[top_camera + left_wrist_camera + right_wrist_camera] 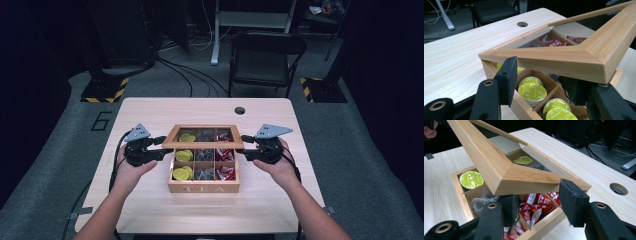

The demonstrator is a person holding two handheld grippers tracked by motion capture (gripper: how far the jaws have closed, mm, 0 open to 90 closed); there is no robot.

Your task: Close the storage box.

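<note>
A wooden box marked TEA point(204, 188) sits mid-table, and its glass-windowed lid point(204, 145) is tilted up from the back hinge. My left gripper point(161, 147) holds the lid's front left corner, and my right gripper point(246, 147) holds the front right corner. In the left gripper view the lid point(564, 57) passes between the jaws of the left gripper point(544, 85), above yellow capsules point(532, 90). In the right gripper view the lid point(499, 167) spans the right gripper point(536, 200), with red packets point(534, 207) below it. Dark wrapped packets point(204, 172) fill the middle column.
The light wood table point(150, 210) has a round cable hole point(239, 110) at the back right. Bare tabletop surrounds the box on all sides. Beyond the table, a black chair point(265, 55) stands on the floor among cables.
</note>
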